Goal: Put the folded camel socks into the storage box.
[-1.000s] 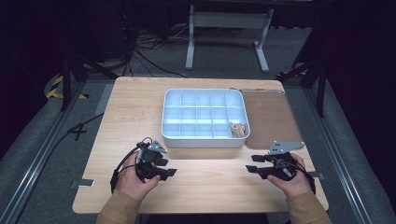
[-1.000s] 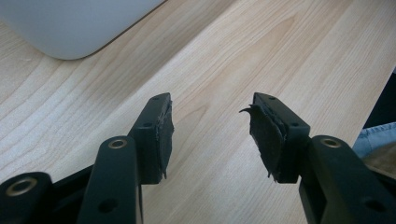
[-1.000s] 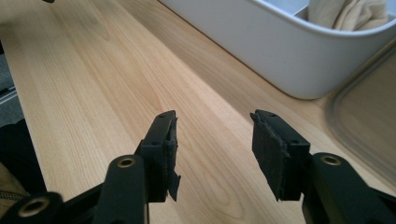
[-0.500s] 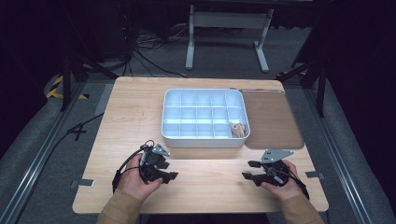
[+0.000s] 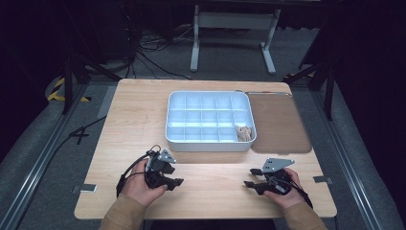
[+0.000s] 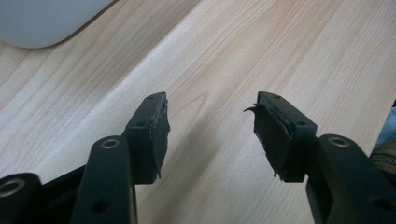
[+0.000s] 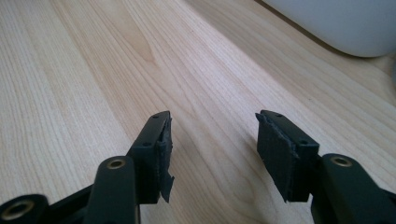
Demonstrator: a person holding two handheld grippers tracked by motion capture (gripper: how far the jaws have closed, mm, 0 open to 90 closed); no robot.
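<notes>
The compartment tray (image 5: pixel 209 120) sits at the table's (image 5: pixel 134 110) centre, long axis running left to right; 1 beige object (image 5: pixel 244 132) lies in its near-right compartment. A brown mat (image 5: pixel 280 122) adjoins its right side. Nearer the person, the left gripper (image 5: pixel 176 176) points right along the table, jaws just opened wide, nothing between them. The right gripper (image 5: pixel 251 178) points left toward it, jaws wide, nothing between them. Both are well apart from the tray.
</notes>
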